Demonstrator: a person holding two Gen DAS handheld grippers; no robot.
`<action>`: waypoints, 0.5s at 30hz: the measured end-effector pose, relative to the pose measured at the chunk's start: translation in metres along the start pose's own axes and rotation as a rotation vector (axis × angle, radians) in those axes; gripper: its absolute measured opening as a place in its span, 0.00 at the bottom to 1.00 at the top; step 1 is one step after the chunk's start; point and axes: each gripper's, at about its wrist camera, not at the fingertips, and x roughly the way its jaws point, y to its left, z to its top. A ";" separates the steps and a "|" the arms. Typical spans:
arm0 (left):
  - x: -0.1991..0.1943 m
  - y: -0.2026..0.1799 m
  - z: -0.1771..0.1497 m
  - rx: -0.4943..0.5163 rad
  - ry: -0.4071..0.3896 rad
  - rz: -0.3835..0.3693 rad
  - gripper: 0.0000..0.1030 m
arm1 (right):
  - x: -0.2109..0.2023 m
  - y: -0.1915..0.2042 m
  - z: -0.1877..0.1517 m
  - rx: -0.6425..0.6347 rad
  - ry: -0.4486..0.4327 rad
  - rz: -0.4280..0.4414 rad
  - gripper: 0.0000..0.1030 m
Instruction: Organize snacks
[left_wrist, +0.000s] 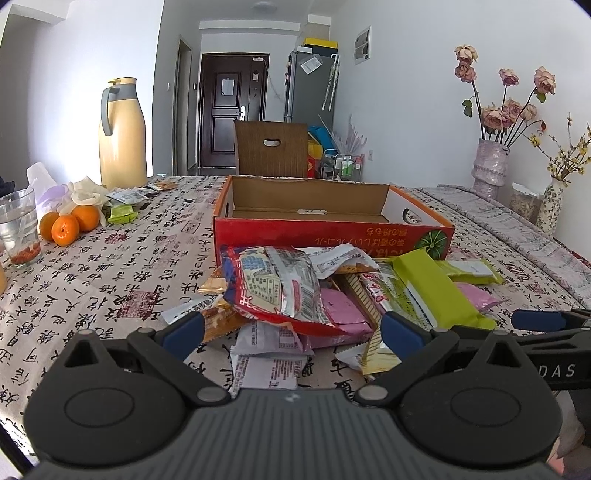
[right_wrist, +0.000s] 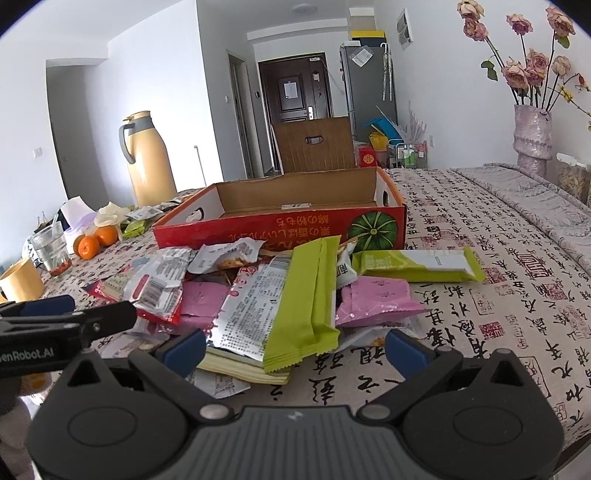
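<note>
A heap of snack packets lies on the patterned tablecloth in front of an empty red cardboard box (left_wrist: 332, 238) (right_wrist: 266, 230). On top sit a red-edged foil bag (left_wrist: 273, 284) (right_wrist: 155, 286), a long green wrapper (left_wrist: 439, 288) (right_wrist: 306, 295), pink packets (left_wrist: 343, 308) (right_wrist: 376, 297) and a second green bar (right_wrist: 413, 264). My left gripper (left_wrist: 291, 334) is open at the near edge of the heap, fingers either side of the red bag's lower end. My right gripper (right_wrist: 295, 349) is open just short of the long green wrapper. Each gripper's fingers show at the other view's edge.
A yellow thermos jug (left_wrist: 123, 136) (right_wrist: 151, 158), oranges (left_wrist: 66, 225) (right_wrist: 92, 242), a glass (left_wrist: 18, 227) and loose packets stand at the left. Vases with dried flowers (left_wrist: 491, 166) (right_wrist: 533, 136) stand at the right. A wooden chair back (left_wrist: 271, 147) rises behind the box.
</note>
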 end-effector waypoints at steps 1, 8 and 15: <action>0.000 0.000 0.000 -0.001 0.001 -0.001 1.00 | 0.001 0.000 0.000 -0.001 0.002 0.000 1.00; 0.003 0.001 -0.001 -0.005 0.009 -0.004 1.00 | 0.006 -0.005 0.000 0.003 0.000 -0.008 1.00; 0.008 0.002 0.000 -0.005 0.016 -0.009 1.00 | 0.013 -0.003 0.003 -0.026 -0.012 -0.024 0.92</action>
